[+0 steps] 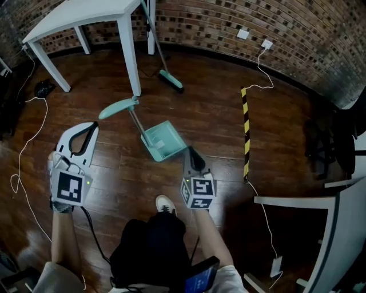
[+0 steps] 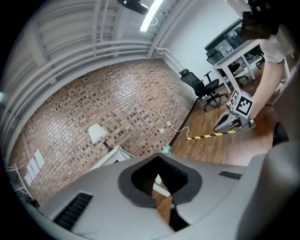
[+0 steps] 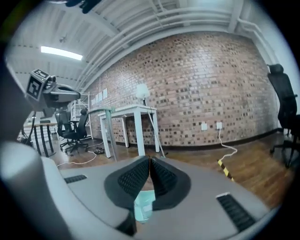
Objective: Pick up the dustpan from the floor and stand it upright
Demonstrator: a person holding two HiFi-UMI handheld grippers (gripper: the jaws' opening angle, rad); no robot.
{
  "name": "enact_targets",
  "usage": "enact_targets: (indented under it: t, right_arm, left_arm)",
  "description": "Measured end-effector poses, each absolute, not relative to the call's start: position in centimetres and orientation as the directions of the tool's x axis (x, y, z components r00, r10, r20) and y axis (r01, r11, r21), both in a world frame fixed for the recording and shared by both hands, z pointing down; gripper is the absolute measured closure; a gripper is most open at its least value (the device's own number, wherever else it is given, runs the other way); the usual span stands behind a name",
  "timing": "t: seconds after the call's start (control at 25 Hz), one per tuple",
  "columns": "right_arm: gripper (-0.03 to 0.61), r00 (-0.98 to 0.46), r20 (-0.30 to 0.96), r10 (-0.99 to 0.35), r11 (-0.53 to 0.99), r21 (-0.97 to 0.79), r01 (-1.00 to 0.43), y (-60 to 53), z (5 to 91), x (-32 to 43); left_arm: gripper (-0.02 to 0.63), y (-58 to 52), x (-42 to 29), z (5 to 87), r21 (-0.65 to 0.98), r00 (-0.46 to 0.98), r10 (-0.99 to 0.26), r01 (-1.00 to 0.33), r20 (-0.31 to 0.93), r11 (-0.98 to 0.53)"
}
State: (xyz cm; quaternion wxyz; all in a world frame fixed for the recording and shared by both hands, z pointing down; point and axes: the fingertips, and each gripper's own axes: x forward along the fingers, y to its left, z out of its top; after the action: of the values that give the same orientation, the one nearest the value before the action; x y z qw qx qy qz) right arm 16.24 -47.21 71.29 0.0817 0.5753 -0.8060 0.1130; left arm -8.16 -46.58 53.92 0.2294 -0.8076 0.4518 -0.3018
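The teal dustpan stands on the wooden floor between my two grippers, its thin pole rising to a teal handle. The right gripper view shows that pole upright, with the handle at the top and the pan low behind my jaws. My left gripper hangs left of the handle, shut and empty, clear of it. My right gripper is just right of the pan, also shut with nothing in it. Both jaw pairs meet at their tips in the gripper views.
A teal broom leans by the white table at the back. A yellow-black strip lies on the floor to the right, with white cables on both sides. Another table and a black chair stand at the right.
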Motion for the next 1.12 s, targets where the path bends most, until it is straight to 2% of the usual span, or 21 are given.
enact_targets:
  t: [0.16, 0.32, 0.44, 0.56, 0.8, 0.96, 1.12]
  right_arm:
    - [0.597, -0.332, 0.233, -0.914, 0.342, 0.003, -0.940, -43.3, 57.0, 16.7]
    - [0.598, -0.354, 0.194, -0.915, 0.362, 0.006, -0.932, -36.8, 42.8, 16.8]
    - [0.597, -0.377, 0.188, -0.907, 0.382, -0.008, -0.924, -30.4, 32.8, 16.1]
    - [0.598, -0.361, 0.149, -0.920, 0.363, -0.021, -0.932, -25.1, 25.2, 16.0]
    - [0.598, -0.304, 0.052, -0.951, 0.302, -0.046, -0.952, -19.5, 18.5, 17.0]
    - [0.598, -0.298, 0.072, -0.952, 0.300, 0.013, -0.954, -18.4, 17.9, 16.9]
    - [0.598, -0.308, 0.115, -0.944, 0.309, -0.011, -0.951, -18.1, 16.9, 16.6]
  left_arm:
    - [0.609, -42.7, -5.0, 46.3, -0.494, 0.533, -0.806, -0.644, 0.258, -0.584]
    - [0.607, -36.1, -1.9, 37.0, -0.286, 0.676, -0.715, -0.659, 0.180, -0.695]
    - [0.607, -30.2, -1.5, 30.4, -0.126, 0.701, -0.693, -0.682, 0.171, -0.721]
    - [0.607, -26.0, -3.0, 24.6, 0.010, 0.690, -0.715, -0.720, 0.110, -0.693]
    - [0.607, -22.0, -6.5, 20.5, -0.037, 0.598, -0.799, -0.799, 0.067, -0.601]
    - [0.609, -21.4, -7.7, 19.9, -0.050, 0.582, -0.812, -0.810, 0.046, -0.584]
    - [0.609, -21.4, -8.2, 19.2, -0.055, 0.539, -0.842, -0.840, 0.035, -0.540]
